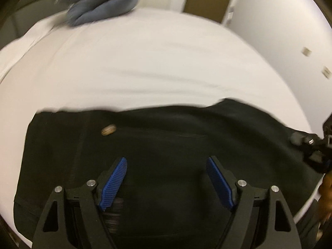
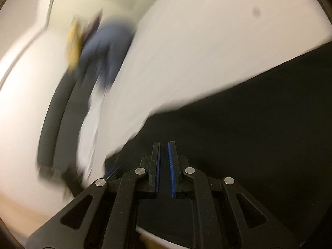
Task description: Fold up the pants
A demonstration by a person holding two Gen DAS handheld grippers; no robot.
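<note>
The left gripper (image 1: 166, 166) is spread wide, hanging over the black pants (image 1: 166, 141) just ahead of it, holding nothing. The right gripper (image 2: 164, 145) is almost pressed together with a thin empty gap, pants under and right of it. Far ahead, a blurry blue cloth (image 1: 99, 4) lies on the white sheet (image 1: 155, 62).

- The left wrist view sits low and close over the black pants (image 1: 161, 145), facing across them to the white bed sheet (image 1: 145, 62) beyond.
- The right wrist view hovers close above the black pants (image 2: 259, 134), tilted, heavily motion-blurred.
- Both views share the pants, the white bed sheet (image 2: 207, 51) and, on the far side of the pants, a blue-grey cloth bundle (image 1: 99, 4) (image 2: 105, 47).
</note>
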